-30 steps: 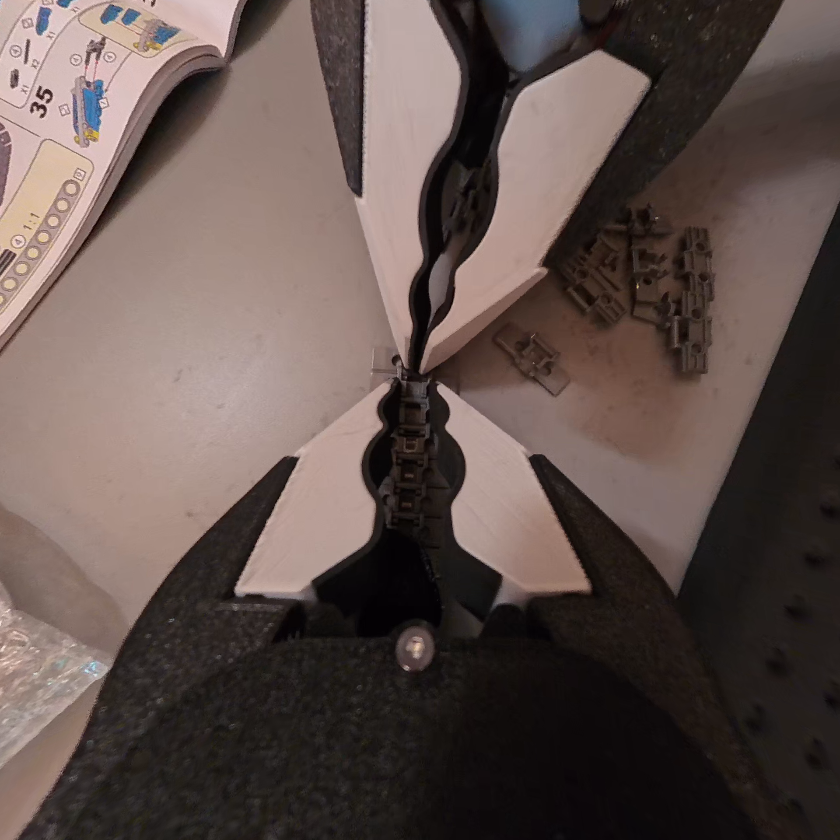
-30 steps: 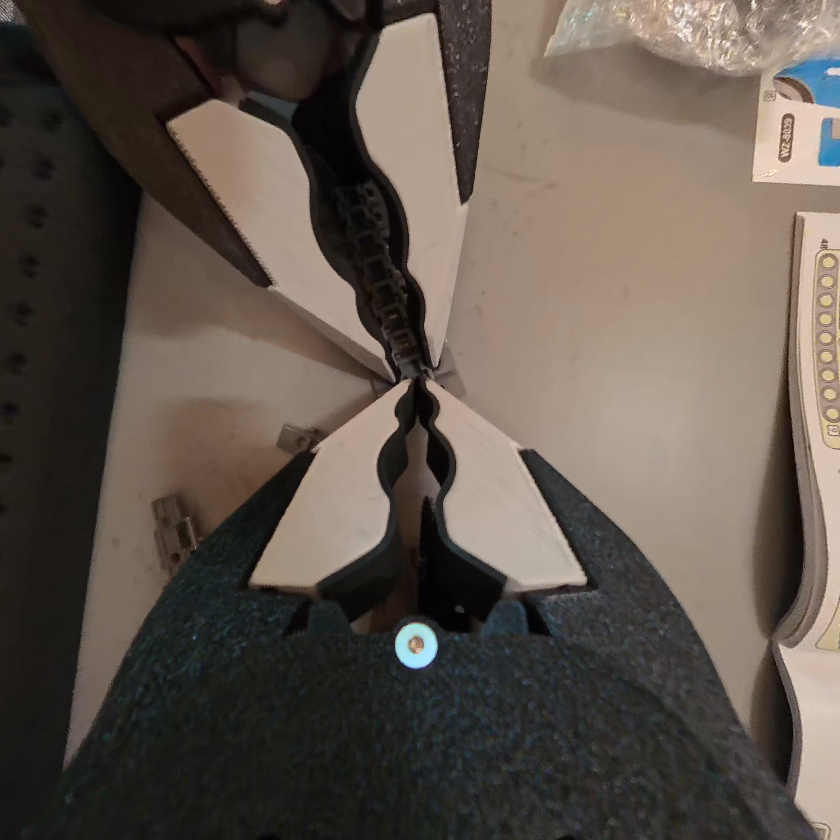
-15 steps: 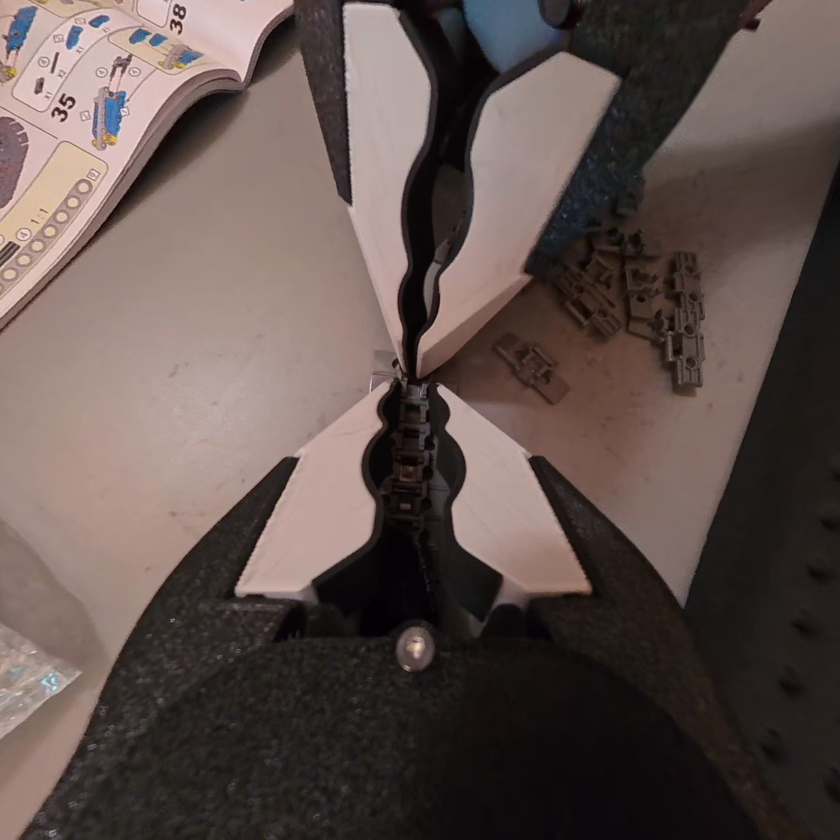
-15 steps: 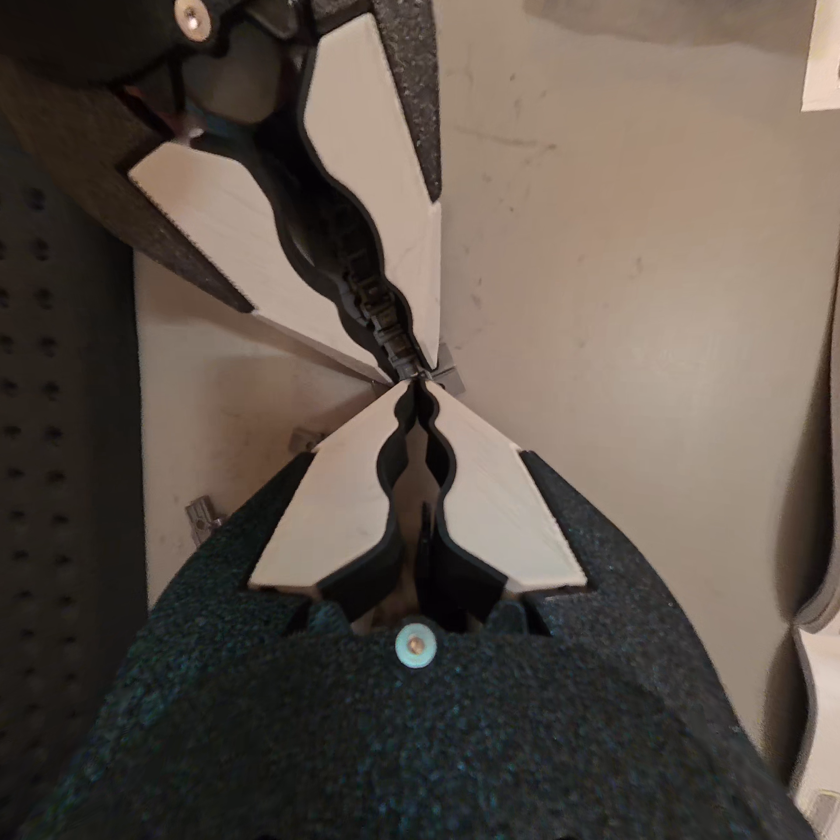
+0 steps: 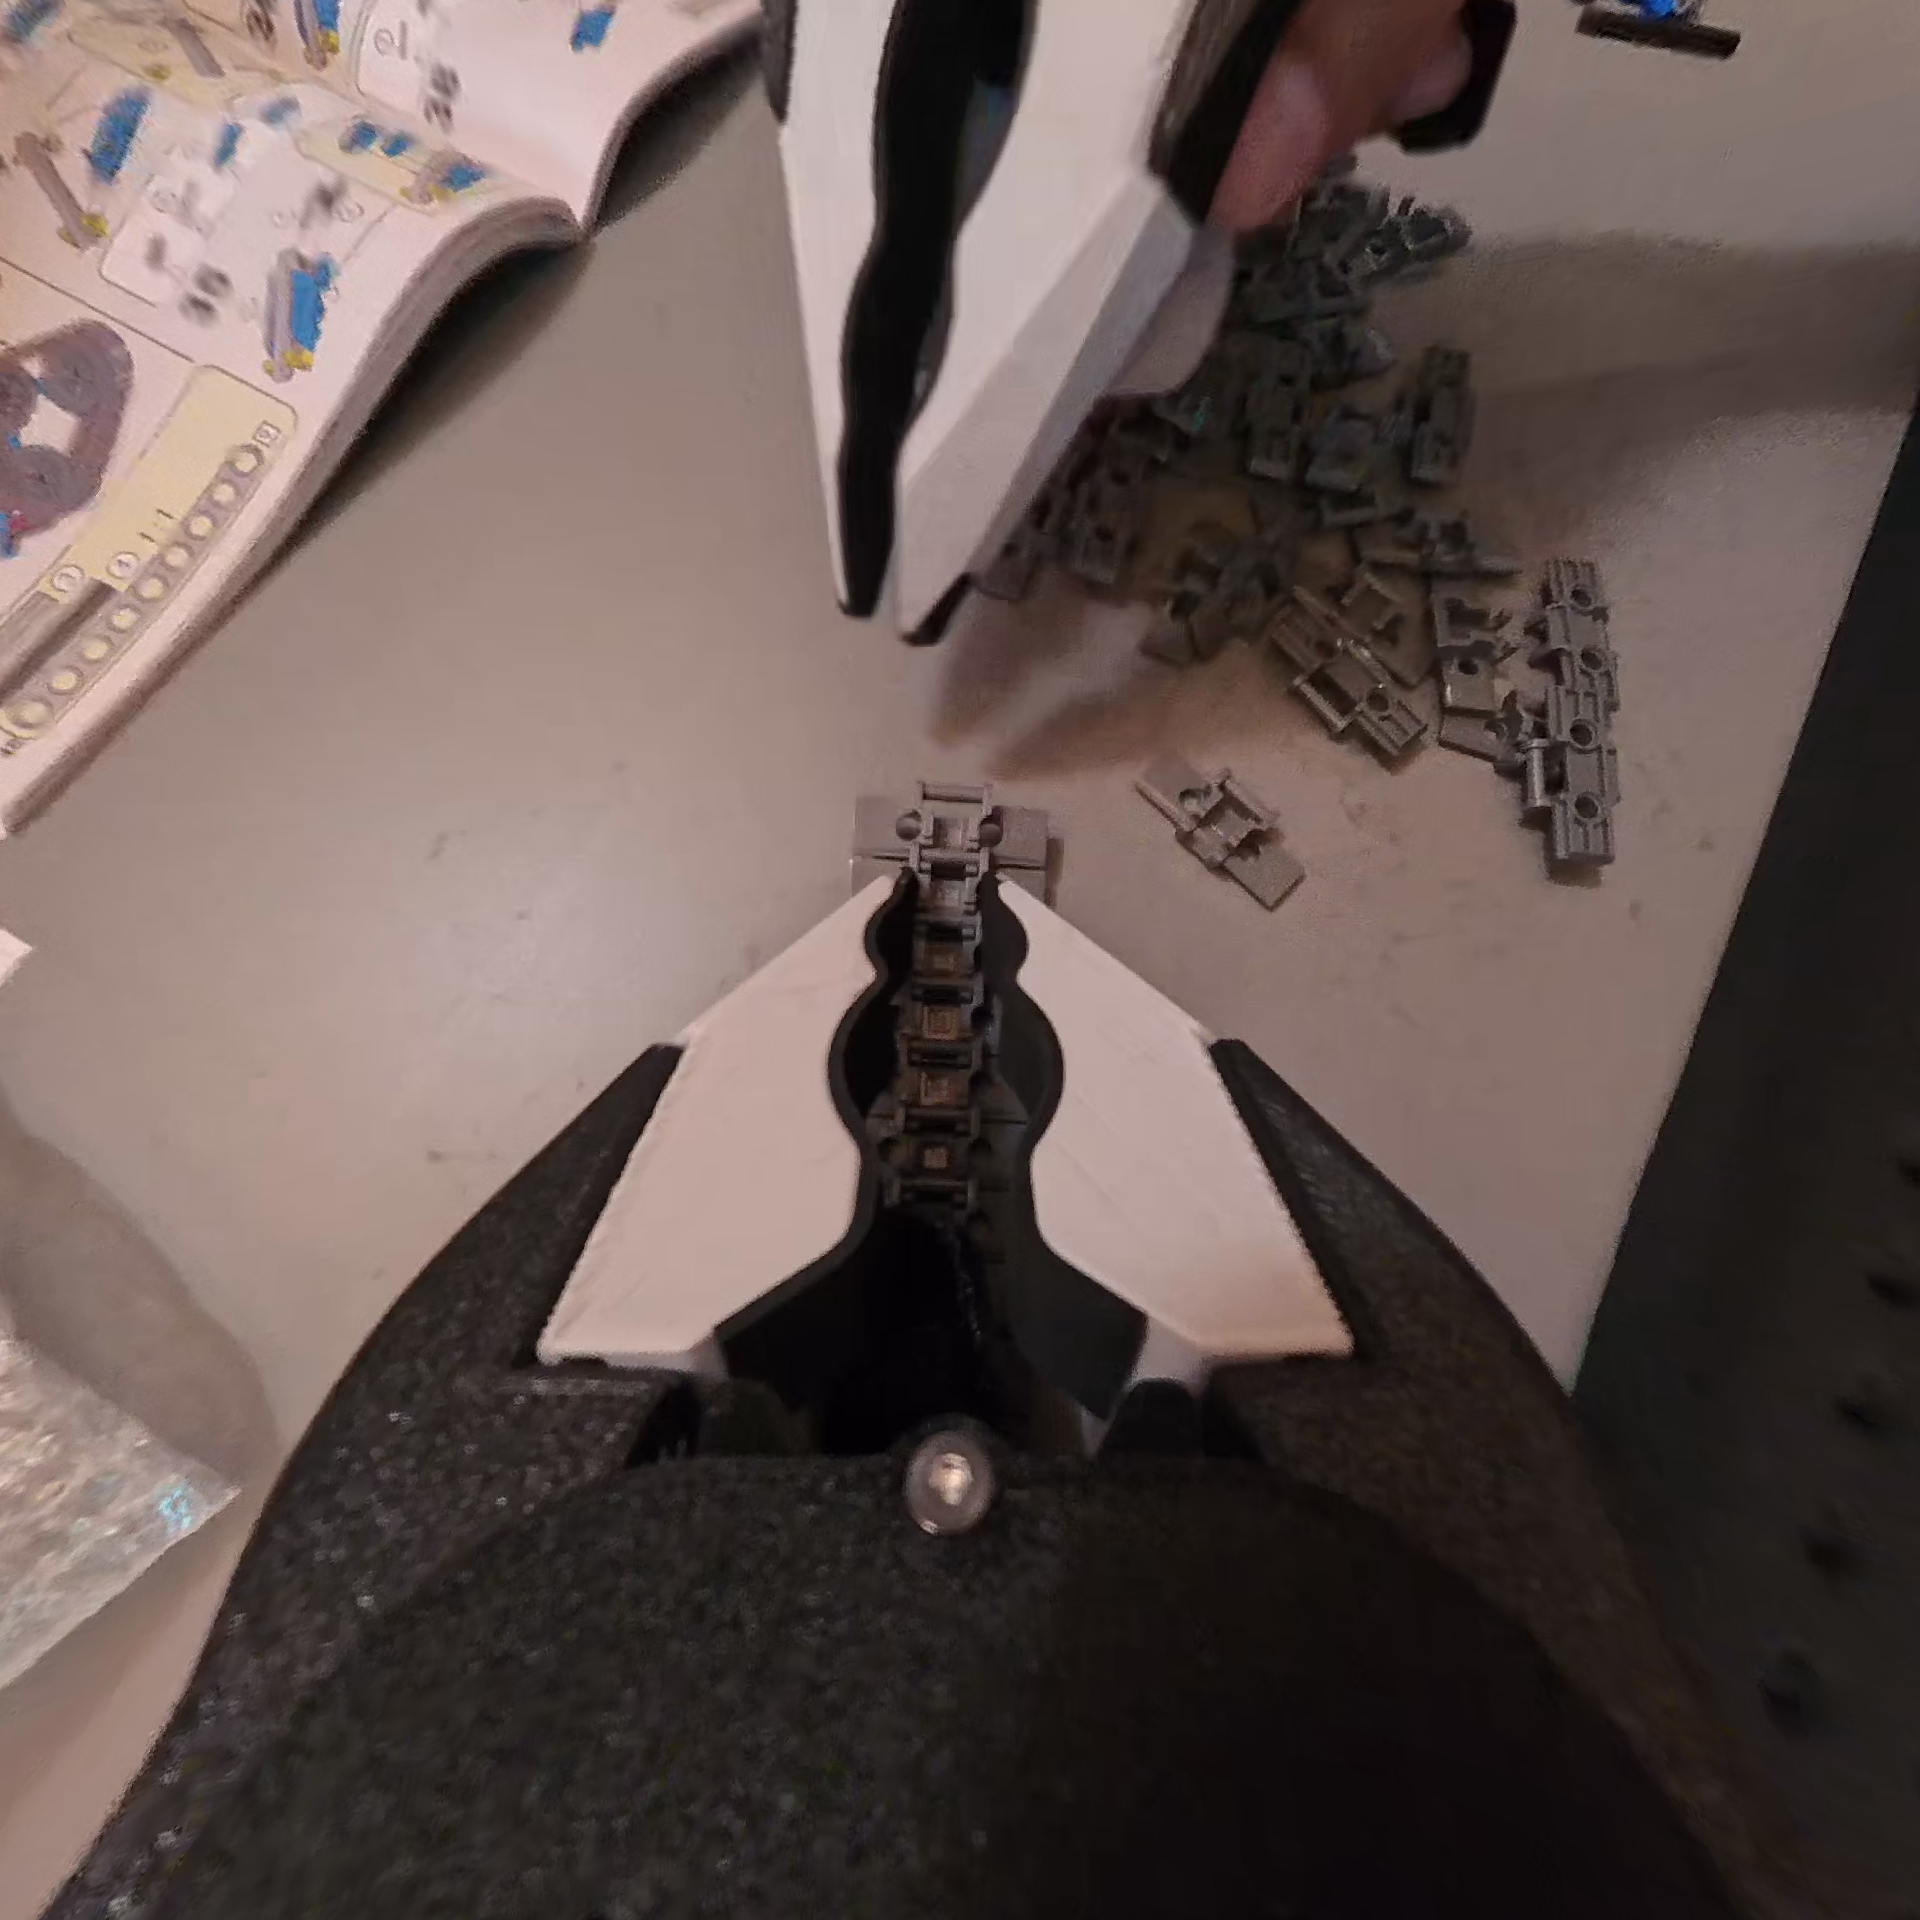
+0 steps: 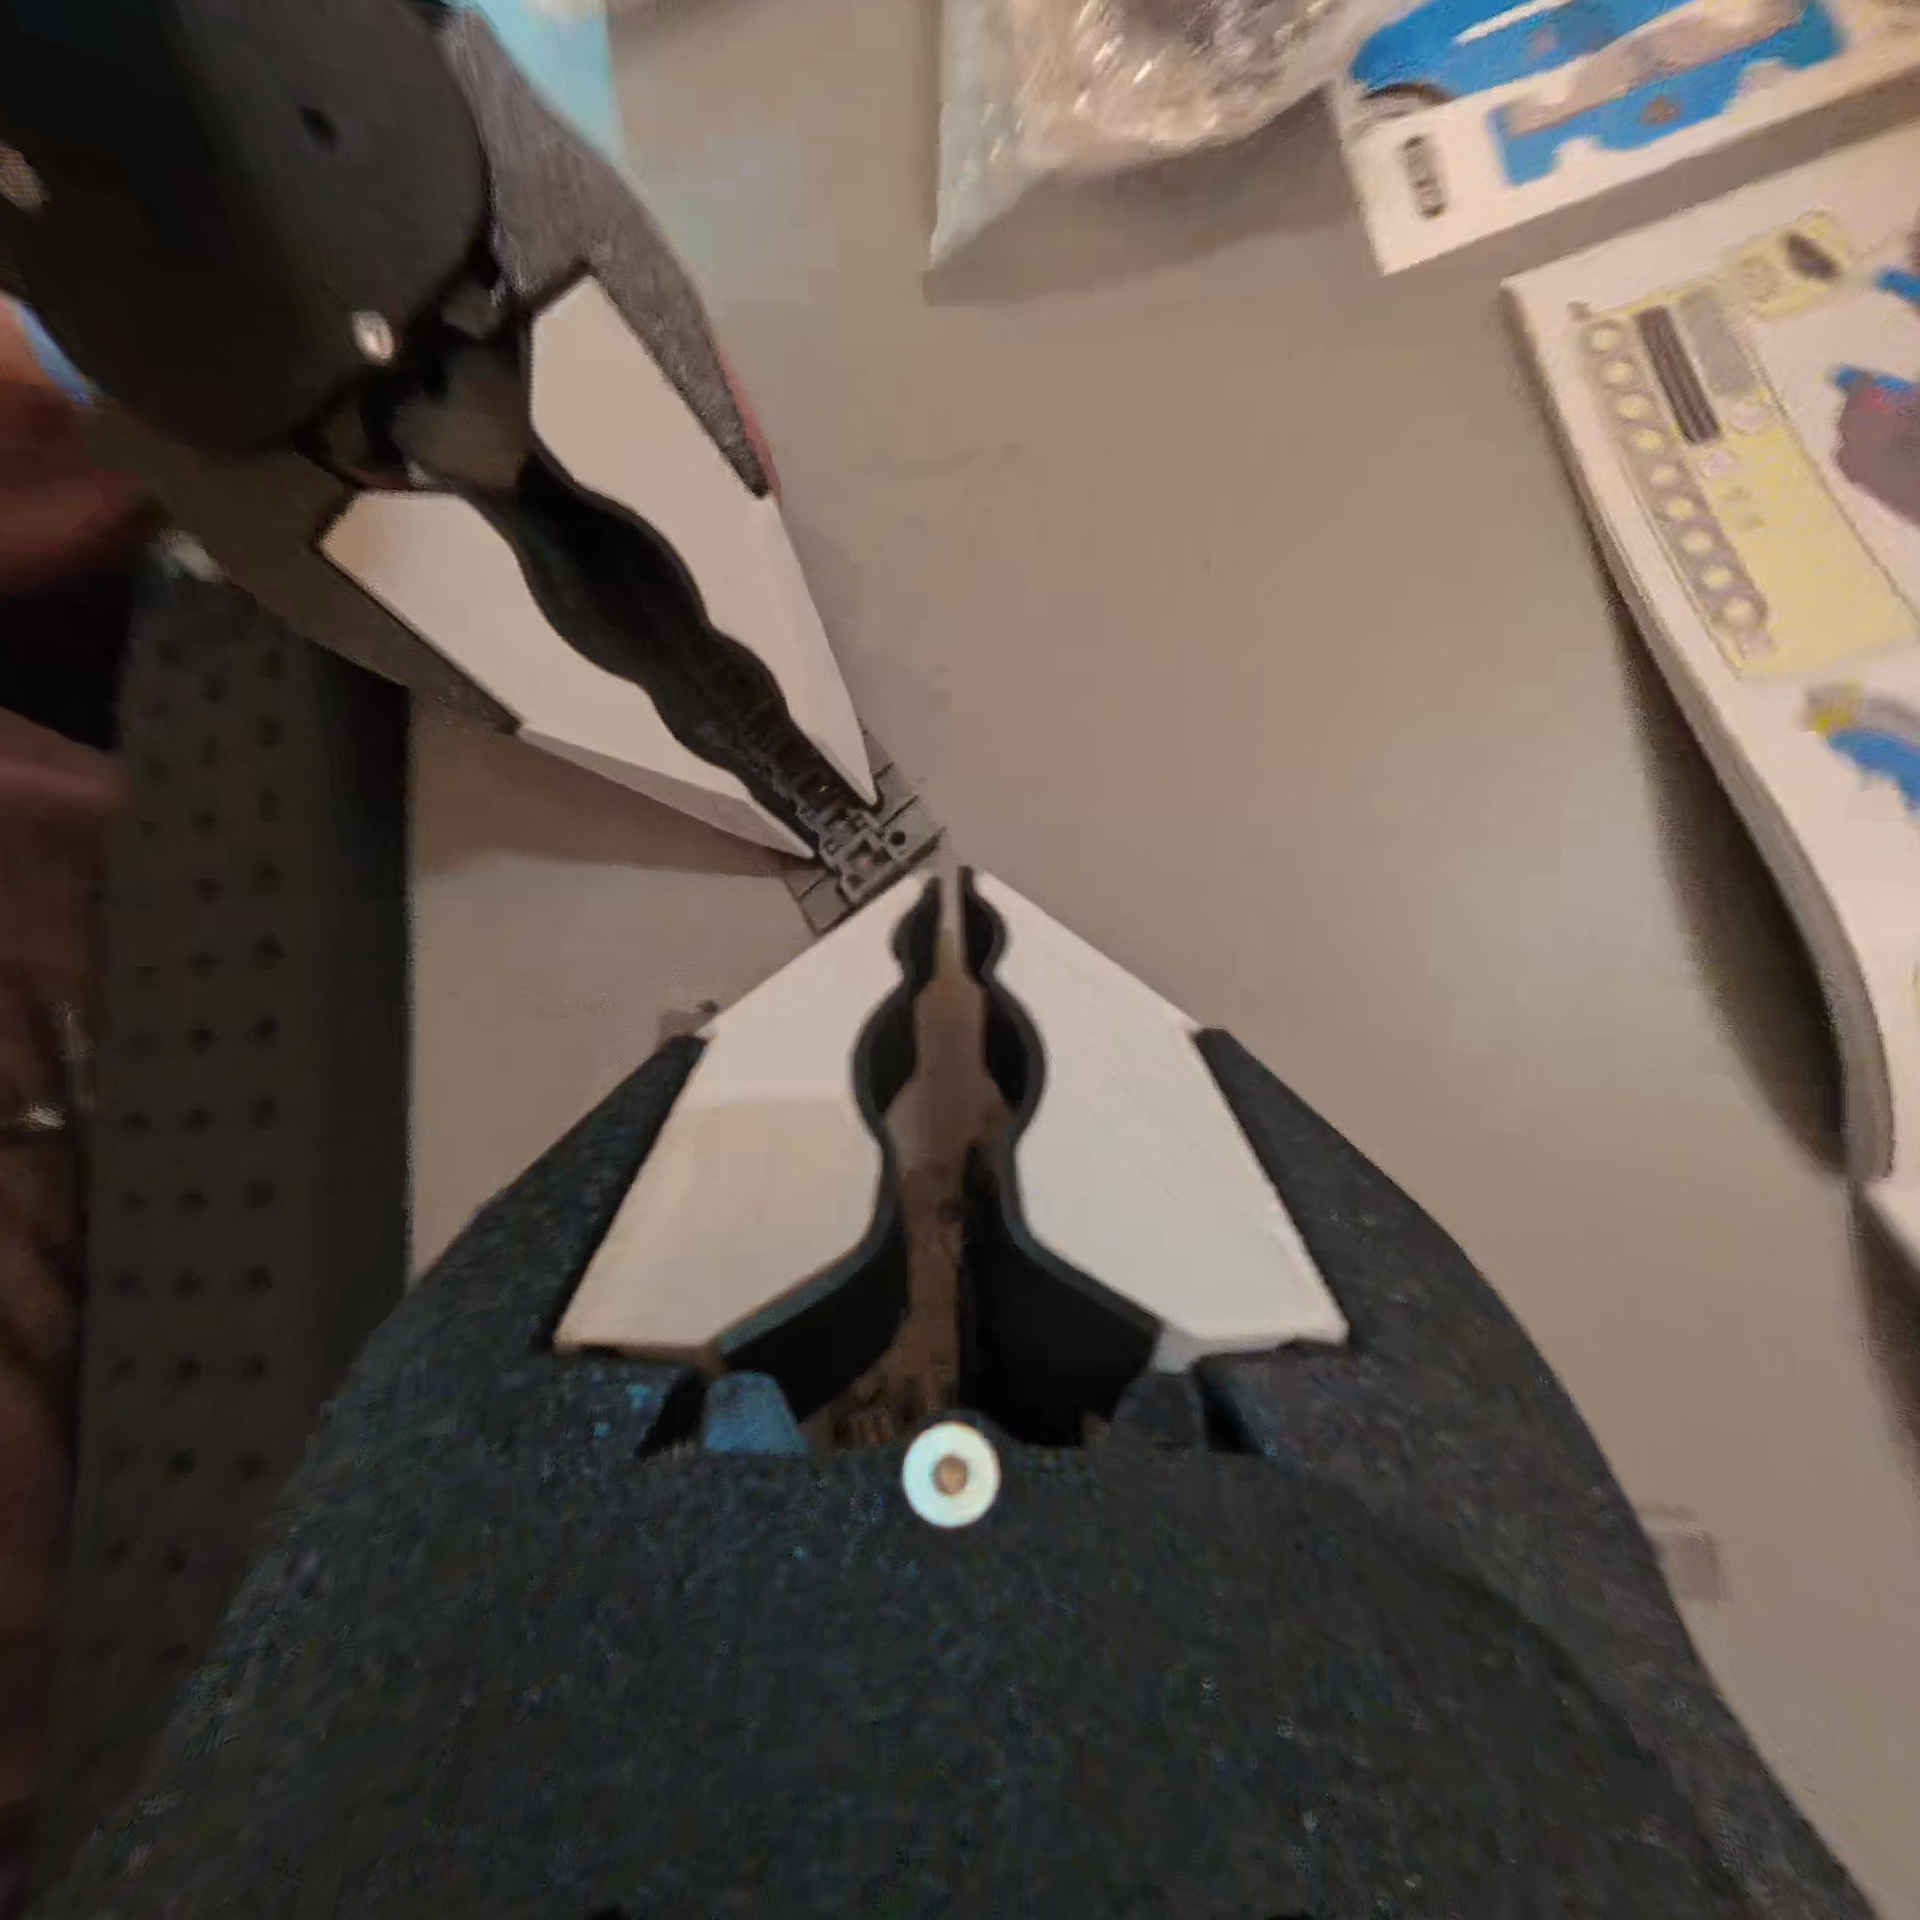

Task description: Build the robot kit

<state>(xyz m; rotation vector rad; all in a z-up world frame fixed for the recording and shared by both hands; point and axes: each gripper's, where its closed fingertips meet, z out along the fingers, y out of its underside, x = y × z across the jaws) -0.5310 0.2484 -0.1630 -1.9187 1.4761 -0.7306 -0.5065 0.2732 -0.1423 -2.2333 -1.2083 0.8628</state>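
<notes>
Left wrist view: left gripper [image 5: 951, 883] was clenched on a dark grey track chain [image 5: 940, 1039], links running back between the white fingers [image 5: 769, 1091] toward the hinge, w/ the end link poking out just past the tips. Held lengthwise like that, prob. so the free end stayed exposed and steady; that's a judgement.

Ahead & slightly right of the tips, well apart, the right gripper [image 5: 899, 613] hung tilted over the tabletop [image 5: 520, 831], blurred. Its jaws looked nearly closed w/ a thin slit, nothing visible between them, so almost closed & empty as far as I could tell.

- Just right of the left tips: one loose track link [image 5: 1221, 836], lying flat.
- Further ahead-right: a pile of loose links [image 5: 1340, 499], partly under the right gripper's fingers; a short joined strip [image 5: 1574, 717] at its near-right edge.
- Ahead-left: open instruction booklet [image 5: 208, 312].
- Back-left: crinkly clear plastic bag [image 5: 73, 1507].
- Right edge: dark perforated mat [image 5: 1787, 1143].

Right wrist view: right gripper [image 6: 948, 883] showed a narrow gap, tabletop seen through it, no part gripped. Left gripper [image 6: 847, 821] sat just ahead-left of its tips, chain end [image 6: 862, 847] near but not touching. Booklet [image 6: 1714, 571] lay to the right, bag [image 6: 1091, 104] and a printed card [image 6: 1610, 125] further ahead-right. Loose parts sat close to both claws, likely for short reaches.
</notes>
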